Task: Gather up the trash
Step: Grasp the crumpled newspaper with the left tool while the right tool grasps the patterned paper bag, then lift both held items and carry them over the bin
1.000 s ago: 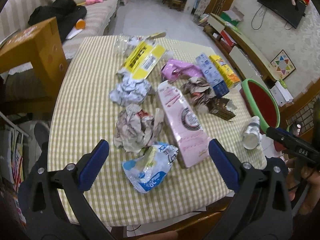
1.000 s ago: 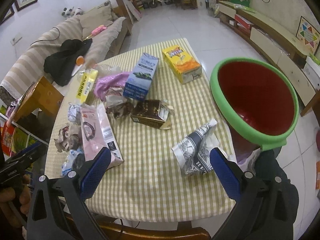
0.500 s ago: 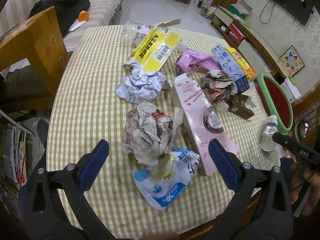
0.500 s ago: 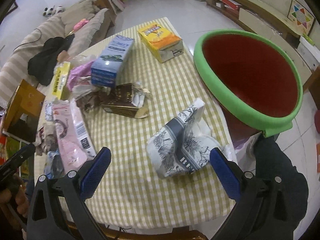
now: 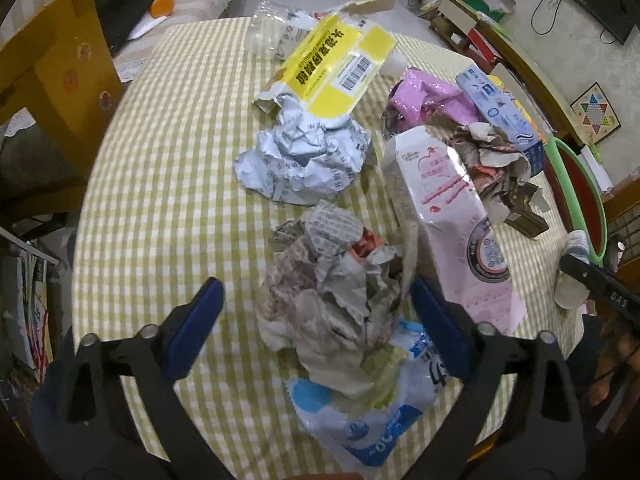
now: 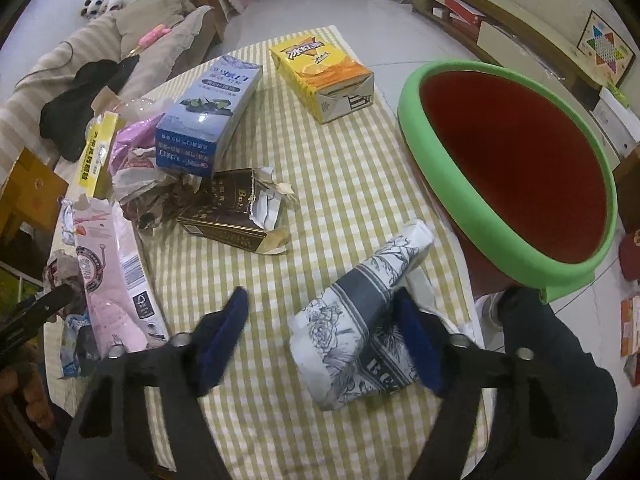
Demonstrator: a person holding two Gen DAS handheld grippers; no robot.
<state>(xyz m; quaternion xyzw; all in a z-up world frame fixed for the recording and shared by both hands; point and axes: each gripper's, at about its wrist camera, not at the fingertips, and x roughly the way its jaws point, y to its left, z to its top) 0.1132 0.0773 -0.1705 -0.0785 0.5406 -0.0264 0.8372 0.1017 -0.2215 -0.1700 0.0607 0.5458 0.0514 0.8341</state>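
- Checked cloth covers the bench (image 5: 168, 184), strewn with trash; a green-rimmed bin (image 6: 500, 236) stands at its edge.
- Left hand-held gripper (image 5: 316, 328) is closing, jaws wide around a crumpled newspaper wad (image 5: 332, 280); its pads look not yet pressed in.
- Right hand-held gripper (image 6: 320, 336) is closing about a floral paper pack (image 6: 360, 320), one pad beside it, the other apart.
- Best, I judge: centre each item between the pads and squeeze firmly before lifting, since crumpled paper yields and the blue wrapper (image 5: 360, 420) underneath may drag along.
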